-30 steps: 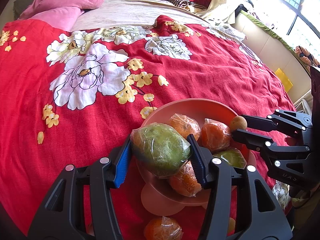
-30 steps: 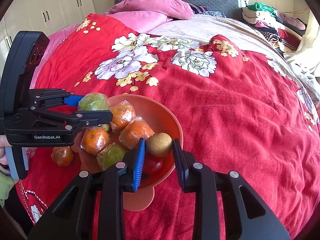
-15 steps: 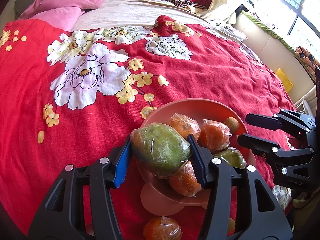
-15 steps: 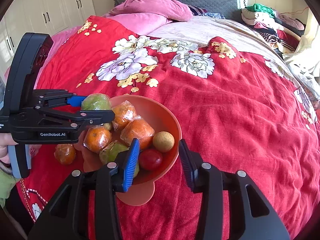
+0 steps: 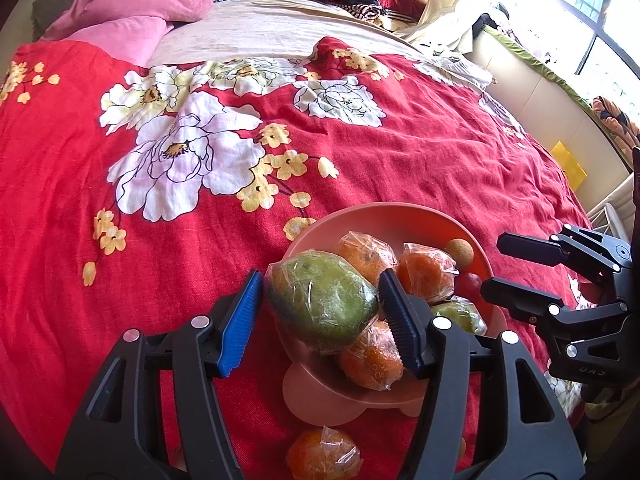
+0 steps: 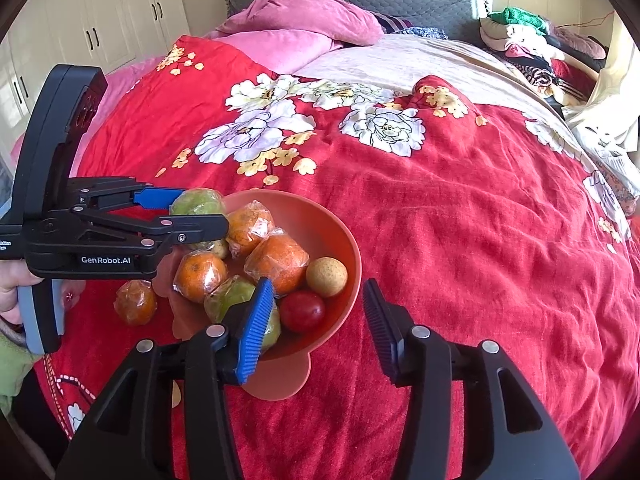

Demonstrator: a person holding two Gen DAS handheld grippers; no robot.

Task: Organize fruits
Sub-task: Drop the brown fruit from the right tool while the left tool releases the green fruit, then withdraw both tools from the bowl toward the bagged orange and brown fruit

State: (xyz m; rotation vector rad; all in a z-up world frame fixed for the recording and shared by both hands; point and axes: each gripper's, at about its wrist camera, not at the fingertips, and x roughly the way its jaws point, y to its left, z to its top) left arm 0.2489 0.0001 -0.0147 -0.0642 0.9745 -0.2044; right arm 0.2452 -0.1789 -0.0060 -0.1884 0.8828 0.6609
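Red flowered bedspread [image 6: 460, 248] under everything. On it, a loose wrapped orange [image 6: 135, 303] lies left of the bowl, near the person's hand [image 6: 16, 284]. Left gripper [image 5: 320, 316]: jaws have just been opening; the wrapped green fruit [image 5: 324, 304] sits between them at the bowl's left edge, right pad close against it, left pad just off the wrap, so not gripped. Salmon-pink bowl [image 6: 320, 224] holds wrapped oranges [image 6: 280, 260], another green fruit [image 6: 230, 298], a red fruit [image 6: 302, 312] and a small tan round fruit [image 6: 327, 277]. Right gripper [image 6: 318, 320]: jaws have just been opening, now apart and empty, straddling the bowl's near rim; the tan and red fruits lie just ahead of the fingers, untouched.
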